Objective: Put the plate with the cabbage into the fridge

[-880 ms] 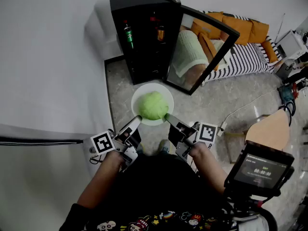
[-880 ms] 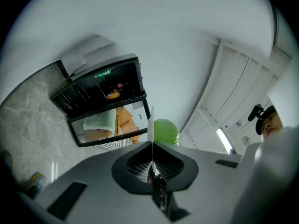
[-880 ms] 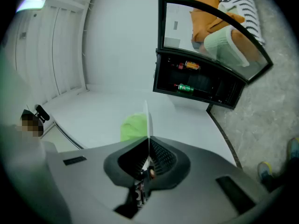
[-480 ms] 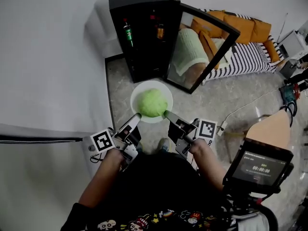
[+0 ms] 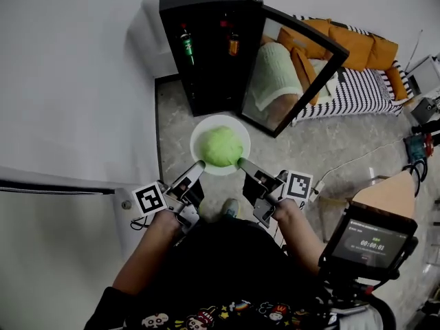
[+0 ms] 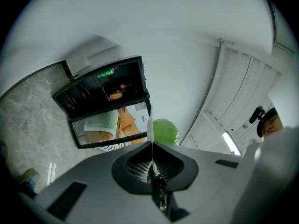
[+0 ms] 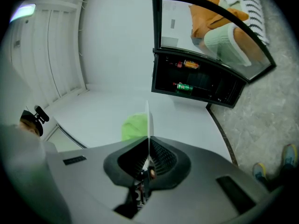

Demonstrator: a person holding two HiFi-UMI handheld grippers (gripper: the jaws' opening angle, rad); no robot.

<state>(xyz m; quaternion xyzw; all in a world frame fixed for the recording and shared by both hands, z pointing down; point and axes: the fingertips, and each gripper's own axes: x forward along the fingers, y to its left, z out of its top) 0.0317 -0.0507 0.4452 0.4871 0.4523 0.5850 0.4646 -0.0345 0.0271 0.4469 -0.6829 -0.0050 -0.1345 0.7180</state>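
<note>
Two grippers hold the round white plate (image 5: 220,121) with the green cabbage head (image 5: 221,146) before the small black fridge (image 5: 206,53).
We judge this the carrying step: the left gripper (image 5: 198,165) and right gripper (image 5: 240,162) each have fingers clamped on the plate's near rim, with the plate in the air just in front of the fridge, whose glass door (image 5: 295,60) stands open. Next we must lower it and slide it level onto a shelf, clear of the green bottle (image 5: 186,47) inside.

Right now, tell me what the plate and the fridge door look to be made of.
Plate: plain white, smooth, thin-rimmed; ceramic or melamine, cannot tell which. Fridge door: glossy pane, probably glass, in a black frame, with orange cushions showing in it; frame material unclear.
</note>
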